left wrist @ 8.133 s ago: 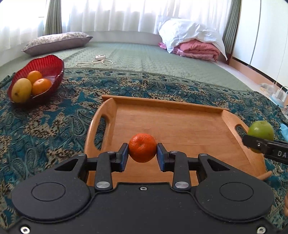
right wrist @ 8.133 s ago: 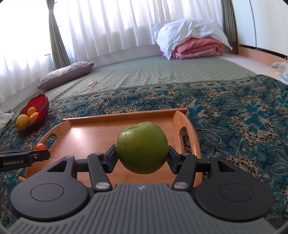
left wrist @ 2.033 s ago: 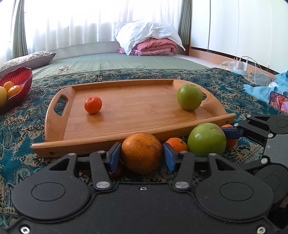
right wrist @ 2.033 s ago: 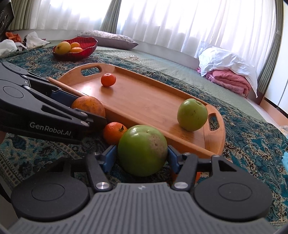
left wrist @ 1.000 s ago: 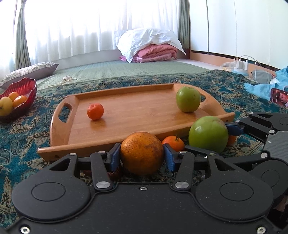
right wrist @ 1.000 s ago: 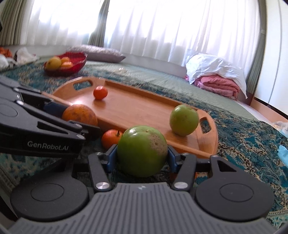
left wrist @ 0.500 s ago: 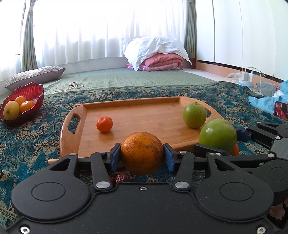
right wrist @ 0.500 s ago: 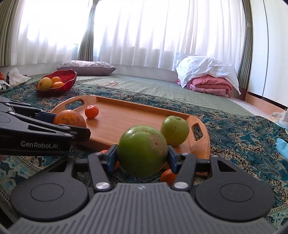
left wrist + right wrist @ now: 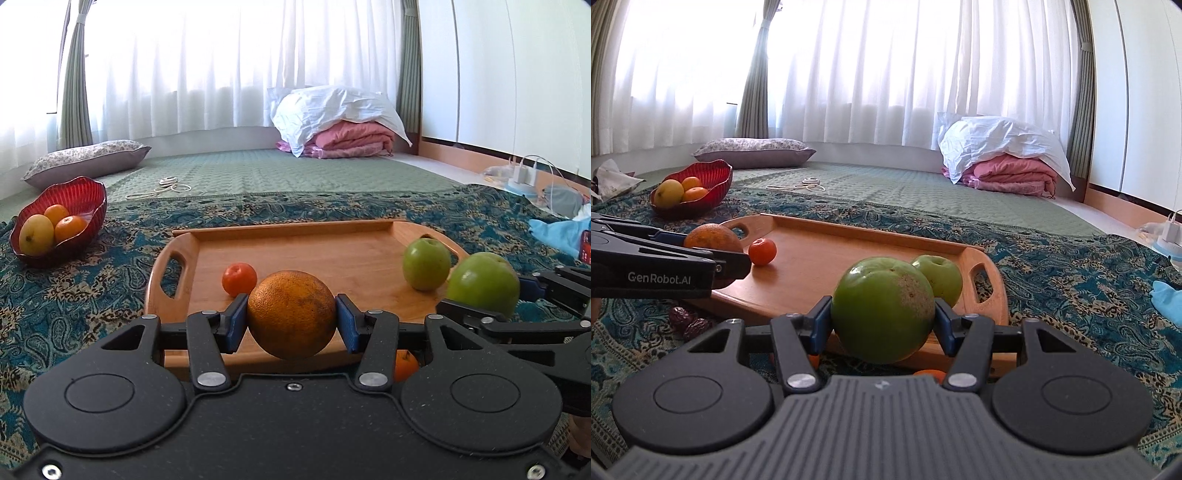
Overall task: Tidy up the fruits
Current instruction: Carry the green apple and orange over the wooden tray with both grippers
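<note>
My left gripper [image 9: 291, 320] is shut on a large orange [image 9: 291, 314], held above the near edge of the wooden tray [image 9: 332, 254]. My right gripper [image 9: 882, 319] is shut on a big green apple [image 9: 882, 308], lifted over the tray's near right corner. On the tray [image 9: 827, 258] lie a small tangerine [image 9: 239, 278] at the left and a smaller green apple [image 9: 426, 263] at the right. The right wrist view shows the left gripper with its orange [image 9: 713, 238] at the left, by the tangerine [image 9: 762, 251]. Small tangerines [image 9: 405, 365] lie on the cloth below the grippers, mostly hidden.
A red glass bowl [image 9: 79, 195] with a mango and two oranges stands far left on the patterned cloth. Two dark dates [image 9: 690, 323] lie on the cloth before the tray. A pillow [image 9: 88, 160], folded bedding [image 9: 343, 129] and chargers [image 9: 524, 175] are behind.
Both grippers have risen with their fruit, from the cloth in front of the tray to above its near edge. The loose tangerines have dropped almost out of view below.
</note>
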Motion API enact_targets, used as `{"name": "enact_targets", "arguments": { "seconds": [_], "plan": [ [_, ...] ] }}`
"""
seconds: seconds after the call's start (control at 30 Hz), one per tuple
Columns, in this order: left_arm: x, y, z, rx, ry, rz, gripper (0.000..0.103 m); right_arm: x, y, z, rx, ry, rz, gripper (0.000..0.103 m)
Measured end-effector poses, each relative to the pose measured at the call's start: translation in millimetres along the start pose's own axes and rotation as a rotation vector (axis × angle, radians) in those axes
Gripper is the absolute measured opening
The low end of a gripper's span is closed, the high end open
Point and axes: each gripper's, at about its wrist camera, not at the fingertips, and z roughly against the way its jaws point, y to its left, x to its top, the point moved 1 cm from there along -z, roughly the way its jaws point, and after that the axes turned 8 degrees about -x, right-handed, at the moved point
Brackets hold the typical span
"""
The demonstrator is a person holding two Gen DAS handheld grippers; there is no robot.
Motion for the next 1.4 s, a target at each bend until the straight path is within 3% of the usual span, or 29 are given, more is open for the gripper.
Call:
{"name": "enact_targets", "arguments": {
  "seconds": [0.4, 0.83, 1.4],
  "plan": [
    [3, 15, -17, 0.027, 0.017, 0.031, 0.047, 4, -11, -23, -0.033, 0.049, -0.063, 0.059],
    [4, 38, -47, 0.041, 0.081, 0.109, 0.047, 8, -34, -66, -0.081, 0.185, -0.208, 0.059],
    [10, 52, -82, 0.062, 0.105, 0.143, 0.047, 27, -40, -110, -0.089, 0.239, -0.210, 0.059]
  ]
}}
